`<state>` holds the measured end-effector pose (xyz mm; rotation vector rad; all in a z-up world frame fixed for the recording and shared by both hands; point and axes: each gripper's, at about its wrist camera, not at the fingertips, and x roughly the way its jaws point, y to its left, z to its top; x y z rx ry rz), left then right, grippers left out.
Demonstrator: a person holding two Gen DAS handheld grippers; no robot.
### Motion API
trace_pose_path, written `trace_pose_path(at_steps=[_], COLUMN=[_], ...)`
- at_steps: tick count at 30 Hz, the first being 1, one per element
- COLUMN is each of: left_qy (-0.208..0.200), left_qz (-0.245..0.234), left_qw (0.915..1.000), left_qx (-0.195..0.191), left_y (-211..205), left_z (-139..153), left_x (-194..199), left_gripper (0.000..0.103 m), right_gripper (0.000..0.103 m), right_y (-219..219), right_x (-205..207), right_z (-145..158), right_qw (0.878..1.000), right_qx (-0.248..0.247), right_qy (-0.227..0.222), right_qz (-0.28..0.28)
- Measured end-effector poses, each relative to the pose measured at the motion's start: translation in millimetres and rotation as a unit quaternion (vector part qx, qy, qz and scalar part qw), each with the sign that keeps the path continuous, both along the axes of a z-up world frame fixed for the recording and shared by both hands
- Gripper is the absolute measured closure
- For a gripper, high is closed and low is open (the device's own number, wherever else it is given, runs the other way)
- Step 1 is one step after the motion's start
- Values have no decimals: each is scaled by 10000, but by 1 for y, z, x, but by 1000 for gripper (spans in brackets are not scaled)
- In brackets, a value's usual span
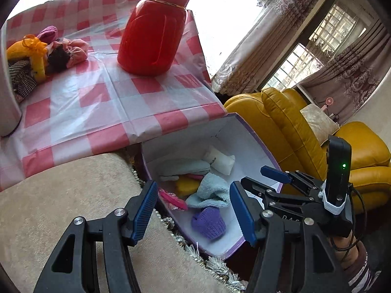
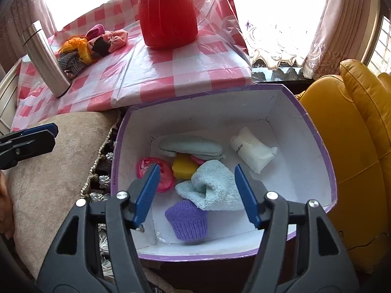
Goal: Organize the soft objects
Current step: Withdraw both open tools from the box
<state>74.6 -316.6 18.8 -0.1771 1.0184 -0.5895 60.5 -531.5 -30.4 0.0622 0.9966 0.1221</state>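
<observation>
Nearest the lens in the right wrist view, my right gripper (image 2: 196, 190) stands released, its ribbed blue fingers (image 2: 146, 193) spread with nothing between them, poised over the open box (image 2: 325, 146), a white-lined cardboard carton with a purple rim, set low beside the table so that soft items can be dropped in. My left gripper (image 1: 193, 210) is likewise released and empty at the bottom of the left wrist view, over the box's near edge and a beige plush cushion (image 1: 61, 207). Inside the box, from near to far: a purple ribbed knit piece (image 2: 188, 219), a fluffy pale-blue towel (image 2: 215, 188) folded loosely, a pink frilly item (image 2: 163, 178), a yellow spongy lump (image 2: 183, 166), a flat pale-green cloth (image 2: 190, 146) and a white plastic-wrapped packet (image 2: 251, 151). I judge the sorting about half done, for beyond, at upper left of the frame, a heap of soft things (image 2: 92, 44) in orange, pink, black and checked fabric waits on the table (image 2: 171, 73), under glossy red-and-white check plastic. A steel flask (image 2: 44, 56) and a red plastic thermos (image 2: 168, 12) stand there, rigid and not for the box.
</observation>
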Motion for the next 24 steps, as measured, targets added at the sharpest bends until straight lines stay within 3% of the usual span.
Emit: trace_pose_path(at_steps=[8,17,21,24], left_qy=[-474,-770,-622,-441], left_qz=[1027,2579,3052,3239], left_qw=[9926,9584,9458,9419], left_qx=[435,954,922,773], left_y=[91,209,258,287], left_z=[14,22,16,10], left_x=[-29,-54,-49,-42], left_gripper=[41,41,41,41], right_gripper=[30,28,28,28], right_y=[31,78,101,118], right_x=[5,23,40,60], right_z=[9,13,11,13], right_qw=[9997,9986,9980,9971], right_qx=[11,104,127,101], right_qy=[-69,-84,-39,-29], right_qz=[237,515,622,748])
